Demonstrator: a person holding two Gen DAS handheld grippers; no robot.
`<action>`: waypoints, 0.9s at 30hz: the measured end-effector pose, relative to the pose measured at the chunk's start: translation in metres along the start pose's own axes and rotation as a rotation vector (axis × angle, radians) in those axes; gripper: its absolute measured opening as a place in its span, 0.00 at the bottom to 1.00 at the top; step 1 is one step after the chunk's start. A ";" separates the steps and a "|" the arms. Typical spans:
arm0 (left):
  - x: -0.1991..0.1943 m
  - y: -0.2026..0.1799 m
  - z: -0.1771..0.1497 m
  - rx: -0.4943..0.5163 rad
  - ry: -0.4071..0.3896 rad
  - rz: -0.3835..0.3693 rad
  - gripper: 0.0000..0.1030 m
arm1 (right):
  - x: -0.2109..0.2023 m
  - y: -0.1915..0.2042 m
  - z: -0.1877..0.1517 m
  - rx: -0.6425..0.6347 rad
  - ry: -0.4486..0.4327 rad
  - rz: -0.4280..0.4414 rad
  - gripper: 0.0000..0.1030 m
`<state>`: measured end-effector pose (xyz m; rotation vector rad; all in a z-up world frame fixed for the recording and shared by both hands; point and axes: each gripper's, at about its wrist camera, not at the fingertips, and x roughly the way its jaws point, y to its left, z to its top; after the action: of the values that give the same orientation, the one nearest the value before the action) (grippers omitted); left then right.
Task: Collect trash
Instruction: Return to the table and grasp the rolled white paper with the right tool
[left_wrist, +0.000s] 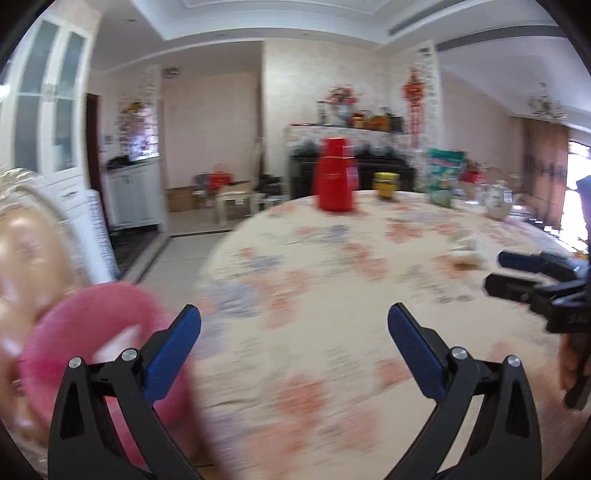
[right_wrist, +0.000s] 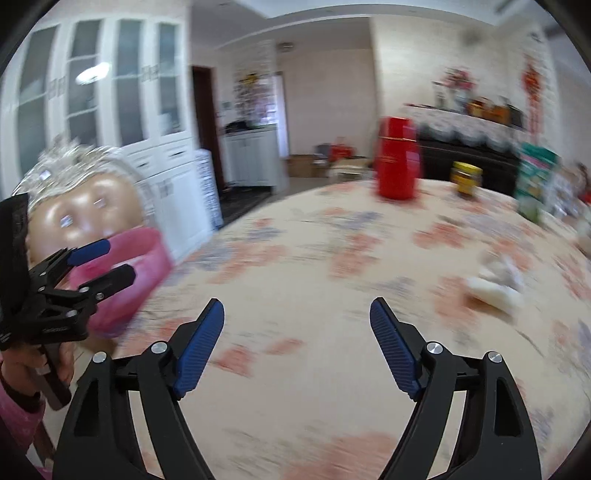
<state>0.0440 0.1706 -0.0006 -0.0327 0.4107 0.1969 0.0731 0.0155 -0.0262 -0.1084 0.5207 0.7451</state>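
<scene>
Over the near part of the bench (left_wrist: 332, 280), which wears a cream cloth printed with red and blue flowers, the left tool (left_wrist: 294, 325) stands wide with nothing between its blue pads. The right tool (right_wrist: 297, 319) is likewise spread wide and bare. At the bench's left edge sits a pink bin (right_wrist: 147, 258), its round mouth upward and tipped toward the cameras, with a blurred doll-like head (right_wrist: 85, 210) behind it. Right of the right tool, a crumpled white tissue (right_wrist: 495, 286) lies flat on open cloth, its long axis running left to right, apart from both tools. Farther on stand 1 red flask (left_wrist: 335, 177) and 1 yellow-lidded jar (left_wrist: 386, 184). Beyond the round edge, tiled floor opens toward white cabinets (right_wrist: 110, 92).
</scene>
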 end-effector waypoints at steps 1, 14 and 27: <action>0.007 -0.013 0.004 0.008 -0.002 -0.022 0.95 | -0.007 -0.020 -0.004 0.035 0.001 -0.041 0.75; 0.131 -0.158 0.041 -0.010 0.066 -0.072 0.95 | -0.022 -0.179 -0.028 0.257 0.029 -0.295 0.76; 0.163 -0.162 0.032 0.028 0.071 -0.018 0.95 | 0.066 -0.233 0.005 0.203 0.183 -0.258 0.76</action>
<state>0.2348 0.0438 -0.0372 -0.0162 0.4832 0.1727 0.2722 -0.1136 -0.0739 -0.0534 0.7383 0.4294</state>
